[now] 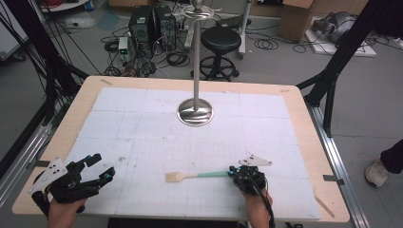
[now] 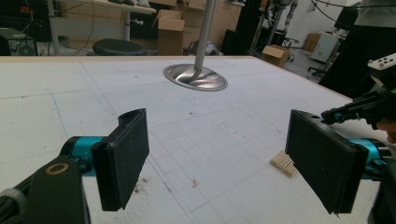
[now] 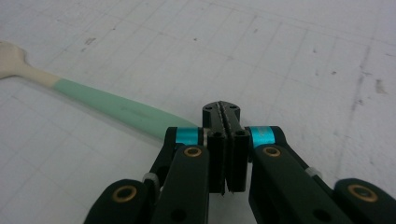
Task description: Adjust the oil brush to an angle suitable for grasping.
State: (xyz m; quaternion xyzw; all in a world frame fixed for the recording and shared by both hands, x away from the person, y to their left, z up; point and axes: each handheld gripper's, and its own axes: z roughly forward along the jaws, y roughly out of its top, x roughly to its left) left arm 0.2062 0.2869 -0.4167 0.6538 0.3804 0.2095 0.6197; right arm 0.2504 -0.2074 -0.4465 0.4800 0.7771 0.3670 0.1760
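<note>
White gridded tabletop [image 1: 142, 137] | steel stand [image 1: 195, 112] centre | green-handled brush [image 1: 197, 175] beside pinched-together right gripper [image 1: 232, 172] | left gripper [image 1: 100, 166] spread wide, empty

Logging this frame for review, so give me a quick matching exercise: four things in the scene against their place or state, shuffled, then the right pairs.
Things:
1. left gripper
2. right gripper
3. brush
4. metal stand

Place or state:
A. upright at the middle of the table's far half
B. jaws pressed together, at the green handle's end
C. lying flat on the white mat, bristles toward the person's left
D. jaws wide apart, nothing between them

Pairs: 1-D, 2-B, 3-C, 4-A
</note>
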